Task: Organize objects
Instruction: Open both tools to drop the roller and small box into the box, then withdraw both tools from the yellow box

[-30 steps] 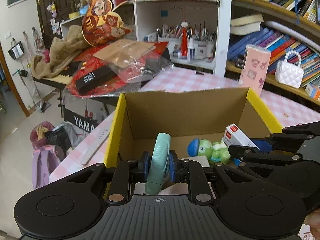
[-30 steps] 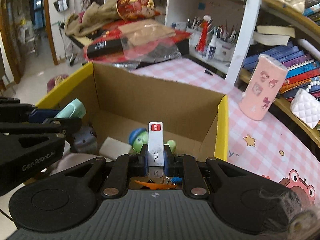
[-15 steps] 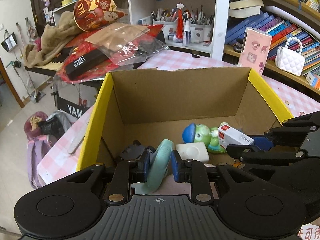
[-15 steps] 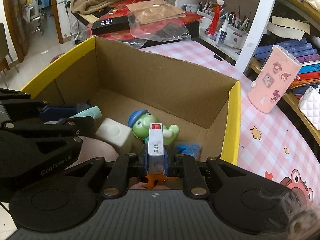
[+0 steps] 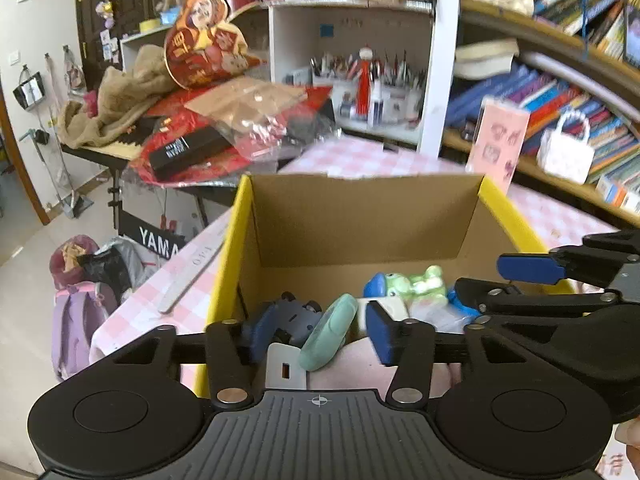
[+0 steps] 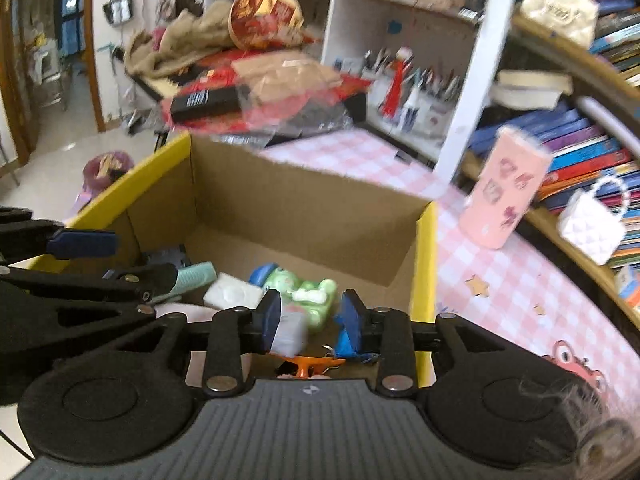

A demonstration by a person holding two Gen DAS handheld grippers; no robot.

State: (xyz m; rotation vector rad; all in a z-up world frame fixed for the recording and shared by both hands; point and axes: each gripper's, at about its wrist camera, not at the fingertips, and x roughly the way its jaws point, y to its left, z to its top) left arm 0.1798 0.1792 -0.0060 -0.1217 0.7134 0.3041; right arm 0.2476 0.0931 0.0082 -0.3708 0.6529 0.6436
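A cardboard box with yellow rims (image 5: 360, 216) (image 6: 304, 208) lies under both grippers. My left gripper (image 5: 318, 336) is opening. A mint-green oval thing (image 5: 330, 332) leans loose between its fingers, and neither pad presses on it. My right gripper (image 6: 310, 322) is opening too. A small white staple box (image 6: 288, 332), blurred, drops beside its left pad. In the box lie a green frog toy with a blue cap (image 5: 416, 284) (image 6: 308, 292), a white block (image 6: 232, 292), a dark toy car (image 5: 292, 312) and an orange piece (image 6: 308, 362).
A pink-checked tablecloth (image 6: 500, 280) carries a pink patterned case (image 5: 498, 140) (image 6: 504, 188) to the right of the box. A grey nail file (image 5: 192, 276) lies to its left. Bookshelves with a white quilted bag (image 6: 592, 224) stand behind. A cluttered keyboard stand sits at far left.
Both grippers dipped into the box, then drew back a little. Both opened: the left let go of the mint-green thing, the right let go of the staple box.
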